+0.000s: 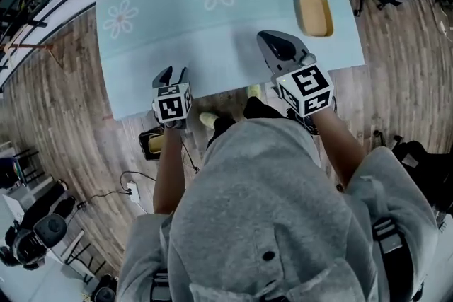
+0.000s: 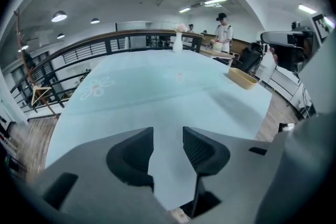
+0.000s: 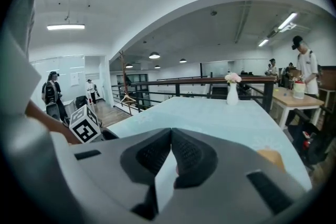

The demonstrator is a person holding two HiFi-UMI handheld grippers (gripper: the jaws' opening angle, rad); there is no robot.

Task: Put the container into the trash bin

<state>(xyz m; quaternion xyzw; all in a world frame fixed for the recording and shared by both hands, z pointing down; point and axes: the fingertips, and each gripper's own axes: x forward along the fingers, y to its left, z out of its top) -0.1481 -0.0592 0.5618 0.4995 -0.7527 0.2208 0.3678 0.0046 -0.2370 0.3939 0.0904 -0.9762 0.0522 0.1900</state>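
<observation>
A shallow tan container lies on the light blue flowered tablecloth near its right edge; it also shows in the left gripper view, and just behind the jaw body in the right gripper view. My left gripper hovers over the table's near edge, its jaws open with only cloth between them. My right gripper is over the cloth, short of the container and to its left. Its jaws meet at the tips with nothing held.
A white vase with flowers stands at the table's far end. A dark railing runs behind the table. A black box with something yellow in it sits on the wooden floor under the near edge, with cables beside it. People stand at the back.
</observation>
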